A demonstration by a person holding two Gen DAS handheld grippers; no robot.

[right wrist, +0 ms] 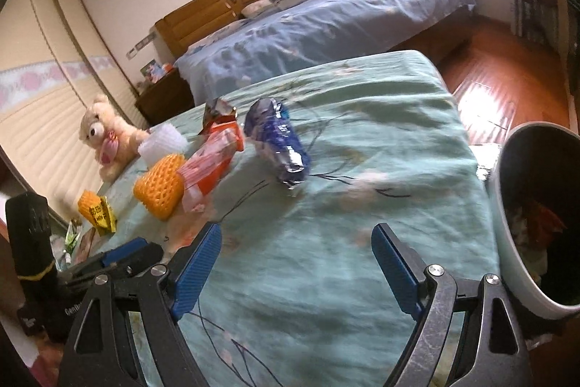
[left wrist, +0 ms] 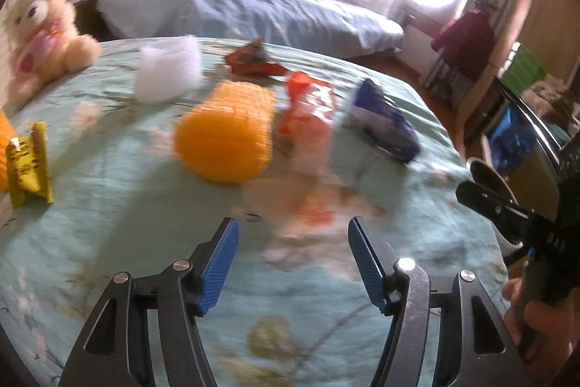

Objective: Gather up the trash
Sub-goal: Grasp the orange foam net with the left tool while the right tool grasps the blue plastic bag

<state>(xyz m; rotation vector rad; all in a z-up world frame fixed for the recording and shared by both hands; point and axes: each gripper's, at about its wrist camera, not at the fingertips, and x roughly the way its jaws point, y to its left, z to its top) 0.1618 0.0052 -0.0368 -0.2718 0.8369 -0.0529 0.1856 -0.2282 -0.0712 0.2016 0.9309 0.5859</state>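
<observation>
Blue wrapper (right wrist: 277, 142) lies ahead of my right gripper (right wrist: 297, 263), slightly left, long axis running near to far; bin (right wrist: 507, 191) at right. Both grippers gape wide, empty; left gripper (left wrist: 293, 263) faces the orange wrapper (left wrist: 308, 111).

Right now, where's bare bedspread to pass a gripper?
Free: the stretch between the blue wrapper and the bin, and the near strip ahead of the right gripper. Crowded: the far-left cluster around the orange foam net and orange wrapper.
</observation>
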